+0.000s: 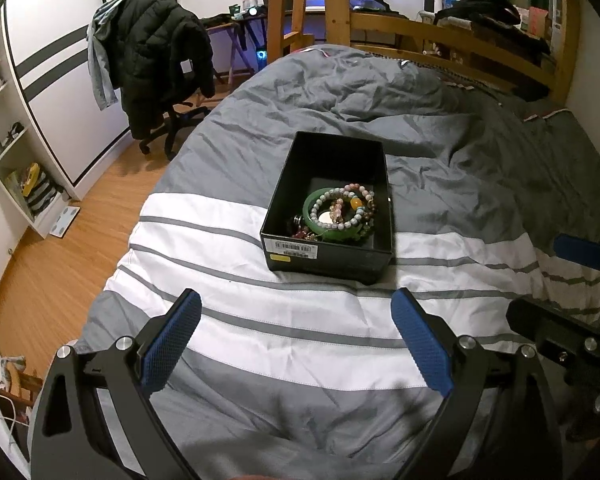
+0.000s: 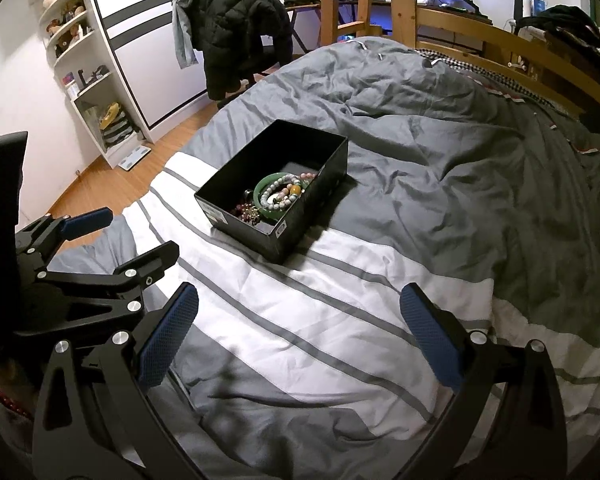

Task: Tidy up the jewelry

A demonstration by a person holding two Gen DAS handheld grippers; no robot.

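**Already boxed: how the jewelry would handle**

So we start with the grey-and-white striped quilted duvet (image 1: 300, 320), a soft, yielding bed surface that gives nothing firm to press against. At its middle sits the open black rectangular cardboard box (image 1: 327, 258), at twelve o'clock from our left gripper (image 1: 296, 340) and at about eleven o'clock from our right gripper (image 2: 299, 336). We judge the box light and fairly stiff; its thin walls are the place to pinch, and it would slide or tip easily on the bedding.

Inside, at the near end, every piece we can see lies piled together. Largest is the glossy green jade-like bangle (image 1: 310, 216): rigid, smooth, probably slippery and breakable if dropped on the wooden floor, so we would take it across the band rather than by its edge. Over it lies the pale speckled bead bracelet (image 1: 332, 208), and at its two o'clock a mixed bead strand with an amber-yellow bead (image 1: 358, 203). At seven o'clock of the bangle sits a dark red bead strand (image 2: 242, 210). These strands look limp and stretchy; they would droop and snag one another, so a hold on several beads at once seems safest.

Both grippers hover over the duvet with blue pads spread wide, pinching nothing. No jewelry shows outside the box.
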